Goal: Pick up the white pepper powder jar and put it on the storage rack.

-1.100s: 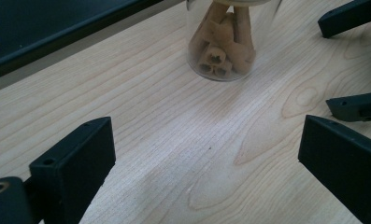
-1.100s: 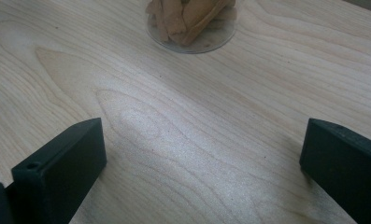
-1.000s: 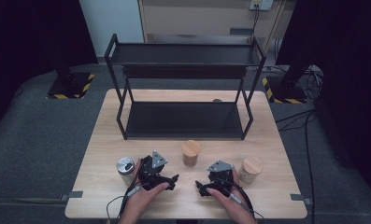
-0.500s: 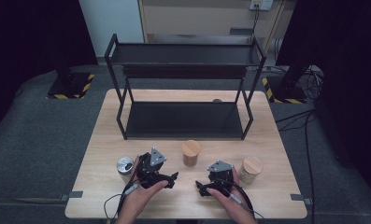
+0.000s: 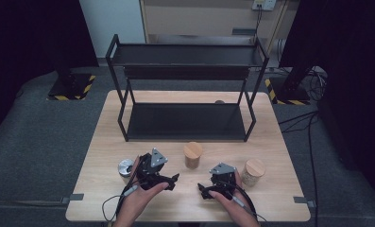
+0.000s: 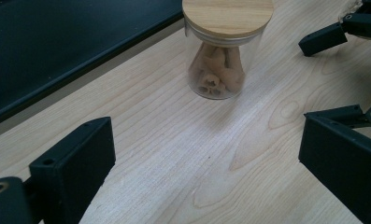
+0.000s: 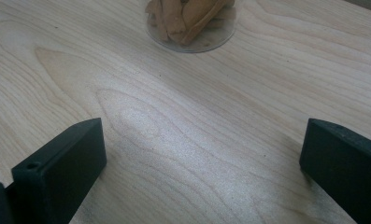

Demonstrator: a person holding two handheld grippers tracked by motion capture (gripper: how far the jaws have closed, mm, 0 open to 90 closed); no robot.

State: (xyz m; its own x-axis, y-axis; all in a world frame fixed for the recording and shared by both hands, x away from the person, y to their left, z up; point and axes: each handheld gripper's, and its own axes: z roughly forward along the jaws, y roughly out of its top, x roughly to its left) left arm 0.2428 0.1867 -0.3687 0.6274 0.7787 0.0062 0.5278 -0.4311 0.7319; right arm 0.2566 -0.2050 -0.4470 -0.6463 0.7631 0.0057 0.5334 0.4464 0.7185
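Note:
A clear jar with a wooden lid (image 5: 192,155) stands mid-table, holding brown pieces. It appears ahead of my left gripper (image 6: 206,154) as the jar (image 6: 223,51), and its base (image 7: 190,23) sits at the top of the right gripper view. My left gripper (image 5: 172,182) lies low on the table to the jar's front left, open and empty. My right gripper (image 5: 202,190) rests to the jar's front right, also open with nothing between its jaws (image 7: 202,154). The two grippers point toward each other.
A black two-tier shelf rack (image 5: 185,120) stands at the back of the wooden table (image 5: 279,198). A metal-lidded jar (image 5: 125,168) sits left of my left hand. Another wooden-lidded jar (image 5: 254,171) is right of my right hand. The right gripper's jaw tips (image 6: 323,39) show in the left gripper view.

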